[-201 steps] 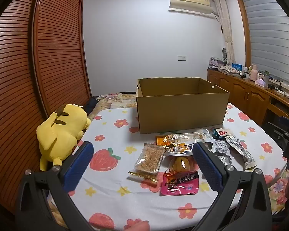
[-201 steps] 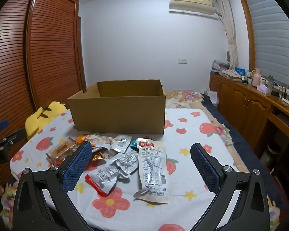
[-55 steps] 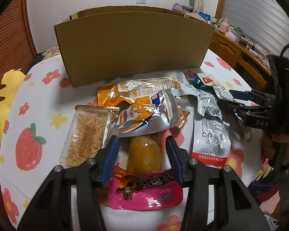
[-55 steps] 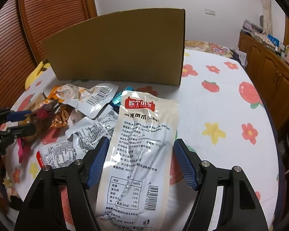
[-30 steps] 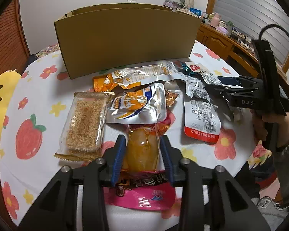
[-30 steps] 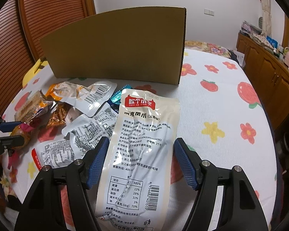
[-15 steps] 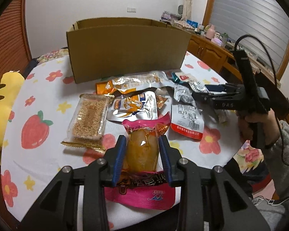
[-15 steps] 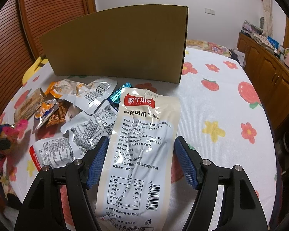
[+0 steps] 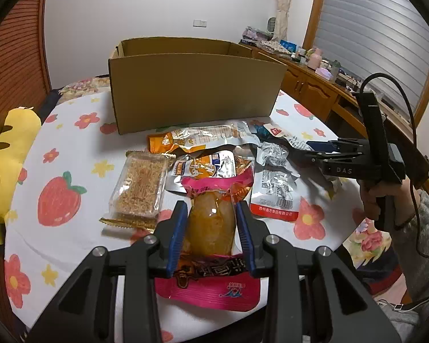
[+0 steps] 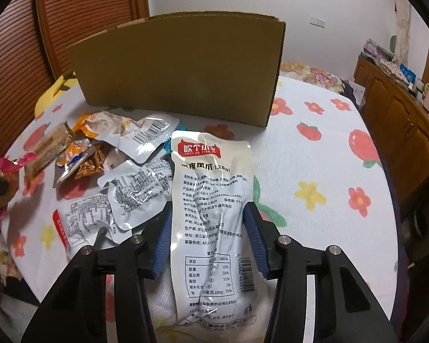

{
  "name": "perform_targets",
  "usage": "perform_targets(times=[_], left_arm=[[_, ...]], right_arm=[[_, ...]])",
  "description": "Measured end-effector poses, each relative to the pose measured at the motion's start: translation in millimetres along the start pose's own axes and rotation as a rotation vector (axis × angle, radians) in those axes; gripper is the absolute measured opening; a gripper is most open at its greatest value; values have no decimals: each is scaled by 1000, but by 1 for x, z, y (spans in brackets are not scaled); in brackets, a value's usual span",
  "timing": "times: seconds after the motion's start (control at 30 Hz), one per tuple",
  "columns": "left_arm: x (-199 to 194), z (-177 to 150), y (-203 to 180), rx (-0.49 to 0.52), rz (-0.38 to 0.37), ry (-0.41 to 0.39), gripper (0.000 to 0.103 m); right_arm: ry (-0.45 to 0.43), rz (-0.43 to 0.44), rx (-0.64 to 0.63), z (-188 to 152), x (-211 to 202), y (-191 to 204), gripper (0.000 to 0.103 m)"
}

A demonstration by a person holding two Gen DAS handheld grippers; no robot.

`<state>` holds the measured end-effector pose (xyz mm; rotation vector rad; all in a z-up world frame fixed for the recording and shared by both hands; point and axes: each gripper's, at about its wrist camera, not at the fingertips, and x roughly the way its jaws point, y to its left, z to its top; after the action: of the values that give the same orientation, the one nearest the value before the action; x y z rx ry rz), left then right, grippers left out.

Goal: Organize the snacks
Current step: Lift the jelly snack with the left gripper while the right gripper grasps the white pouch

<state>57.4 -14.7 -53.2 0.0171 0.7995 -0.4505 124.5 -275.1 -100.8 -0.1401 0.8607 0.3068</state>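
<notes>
Snacks lay scattered on a flowered tablecloth point(image 9: 71, 154) in the left wrist view, in front of an open cardboard box point(image 9: 194, 91). The left gripper point(image 9: 211, 223) had its 2 blue pads pressed against the sides of a pink packet point(image 9: 211, 220) with a clear window showing orange food; the jaws were narrowly parted and clamped on it, its pink end hanging below the fingers. Beyond it sat a sesame bar point(image 9: 140, 185) in clear wrap, an orange pouch point(image 9: 197, 138) near the box, a silver and orange pouch point(image 9: 206, 168) and a silver packet with a red edge point(image 9: 274, 191). At the right a hand point(image 9: 374, 203) in a grey sleeve held the right gripper point(image 9: 311, 147) low over the packets. A yellow plush toy point(image 9: 5, 148) sat at the left edge of the table.

From the right wrist view, the right gripper point(image 10: 208, 237) straddled a long white packet point(image 10: 211, 200) with a red label, lying flat on the cloth just in front of the box point(image 10: 180, 71). Its jaws were closing, the pads close at either side of the packet; I cannot tell whether they already touched it. Left of it lay crumpled silver packets point(image 10: 137, 188) and the orange pouch point(image 10: 100, 123). The pink packet point(image 10: 8, 165) showed at the far left edge.
</notes>
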Motion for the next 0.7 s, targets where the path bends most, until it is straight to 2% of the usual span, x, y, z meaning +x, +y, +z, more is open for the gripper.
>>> perform_targets(times=[0.13, 0.17, 0.47, 0.5, 0.57, 0.6, 0.7], left_arm=[[-2, 1, -1, -1, 1, -6, 33], [-2, 1, -1, -4, 1, -8, 33], [-6, 6, -1, -11, 3, -25, 33], [-6, 7, -1, -13, 2, -29, 33], [-6, 10, -1, -16, 2, -35, 33], [-6, 11, 0, -17, 2, -37, 33], [-6, 14, -1, -14, 1, -41, 33]], right_arm=[[-22, 22, 40, -2, -9, -6, 45], [-30, 29, 45, -2, -12, -6, 41], [-78, 31, 39, -1, -32, -1, 37], [-85, 33, 40, 0, -34, 0, 33], [-101, 22, 31, 3, -41, 2, 8], [-114, 18, 26, 4, -45, 4, 1], [-105, 11, 4, 8, -46, 7, 0]])
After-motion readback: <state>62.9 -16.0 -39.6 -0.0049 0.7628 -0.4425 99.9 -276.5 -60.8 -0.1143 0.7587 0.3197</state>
